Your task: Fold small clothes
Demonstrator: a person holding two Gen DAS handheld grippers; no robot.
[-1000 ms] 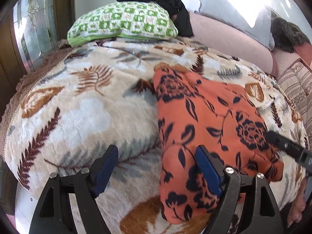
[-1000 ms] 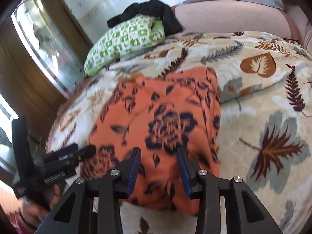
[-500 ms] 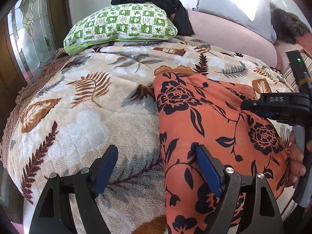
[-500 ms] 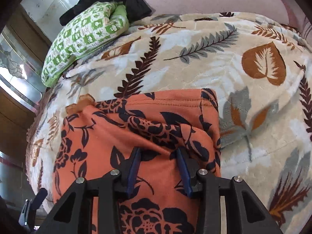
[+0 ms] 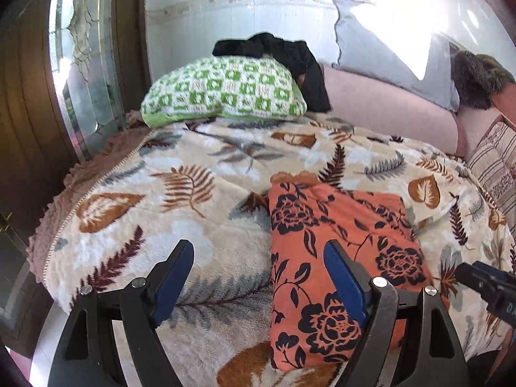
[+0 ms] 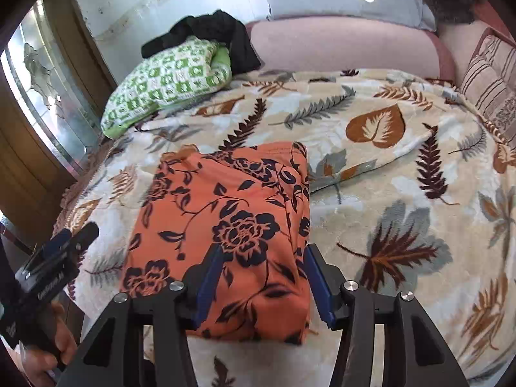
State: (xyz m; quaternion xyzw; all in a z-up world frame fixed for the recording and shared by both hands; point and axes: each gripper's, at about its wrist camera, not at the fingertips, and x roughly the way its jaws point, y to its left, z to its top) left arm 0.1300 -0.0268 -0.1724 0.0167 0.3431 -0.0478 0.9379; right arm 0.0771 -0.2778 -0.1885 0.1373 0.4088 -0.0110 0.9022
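The orange floral garment [image 6: 225,225] is lying folded into a neat block on the leaf-print blanket [image 6: 387,193], near the front edge of the bed, well apart from the green checked pillow [image 6: 167,80] and the black cloth [image 6: 206,29] heaped behind it. The right gripper [image 6: 262,282] is hanging over the near end of the block, its jaws having just been opening, now standing fairly wide with the fabric below them but the pads not pressing on it. The left gripper [image 5: 258,277] is hovering beside the garment's left edge with its fingers spread wide and nothing between them. The cloth is looking thin, light and limp, so it is likely sagging and unfolding if lifted by one corner; taking hold at a folded edge, pinching all layers together, is seeming safest. How many layers the block has is hard to tell, since the far end is looking bunched
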